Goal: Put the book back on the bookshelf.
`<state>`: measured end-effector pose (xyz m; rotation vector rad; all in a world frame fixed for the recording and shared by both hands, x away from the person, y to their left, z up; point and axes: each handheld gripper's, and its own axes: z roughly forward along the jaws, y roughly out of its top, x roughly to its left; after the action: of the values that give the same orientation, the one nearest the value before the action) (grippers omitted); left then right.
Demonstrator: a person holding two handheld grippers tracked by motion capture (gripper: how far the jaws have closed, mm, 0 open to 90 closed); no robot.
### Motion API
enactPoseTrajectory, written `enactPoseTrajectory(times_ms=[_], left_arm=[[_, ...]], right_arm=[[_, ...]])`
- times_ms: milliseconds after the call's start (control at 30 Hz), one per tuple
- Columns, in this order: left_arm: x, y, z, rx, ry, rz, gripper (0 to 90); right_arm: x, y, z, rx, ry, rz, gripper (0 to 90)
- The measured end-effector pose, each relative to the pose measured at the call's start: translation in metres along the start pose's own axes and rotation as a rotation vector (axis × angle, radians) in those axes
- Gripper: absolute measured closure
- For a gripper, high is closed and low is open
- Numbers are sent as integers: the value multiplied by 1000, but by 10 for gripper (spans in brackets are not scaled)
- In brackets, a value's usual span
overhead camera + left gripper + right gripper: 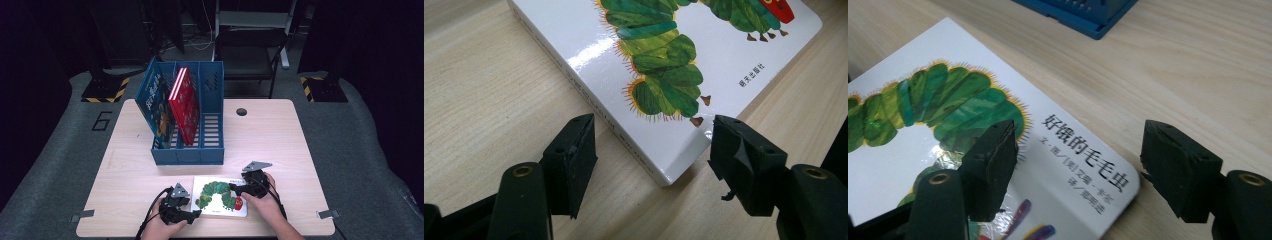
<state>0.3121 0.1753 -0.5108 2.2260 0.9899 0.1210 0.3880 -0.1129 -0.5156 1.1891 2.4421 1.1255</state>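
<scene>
A white picture book (pixel 219 196) with a green caterpillar on its cover lies flat at the table's front centre. My left gripper (pixel 196 212) is at the book's near left corner. In the left gripper view that corner of the book (pixel 664 60) sits between the jaws of the left gripper (pixel 651 150), which are open and not pressing on it. My right gripper (pixel 234 189) is at the book's far right part. In the right gripper view the right gripper (pixel 1080 150) is open, one jaw over the cover of the book (pixel 948 100) and the other over bare wood.
A blue file rack (pixel 187 155) stands behind the book, with a blue book (pixel 156 102) and a red book (pixel 184 105) leaning in its left slots. A round cable hole (pixel 241 111) is at the table's back. A dark chair (pixel 250 50) stands beyond the table.
</scene>
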Motion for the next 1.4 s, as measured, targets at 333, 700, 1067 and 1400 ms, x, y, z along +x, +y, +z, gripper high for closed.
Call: enactPoseTrajectory(times_ms=[333,700,1067,1400], left_arm=[[6,3,0,7,-8,-27,350],[22,9,1,-5,10,-80,351],[40,15,1,-31,59,-153,350],[50,12,-10,-50,81,-192,353]], right_arm=[[4,-2,-3,21,4,7,296],[8,-15,-18,49,-2,30,318],[18,-26,-29,84,44,79,389],[37,-23,-29,140,127,18,449]])
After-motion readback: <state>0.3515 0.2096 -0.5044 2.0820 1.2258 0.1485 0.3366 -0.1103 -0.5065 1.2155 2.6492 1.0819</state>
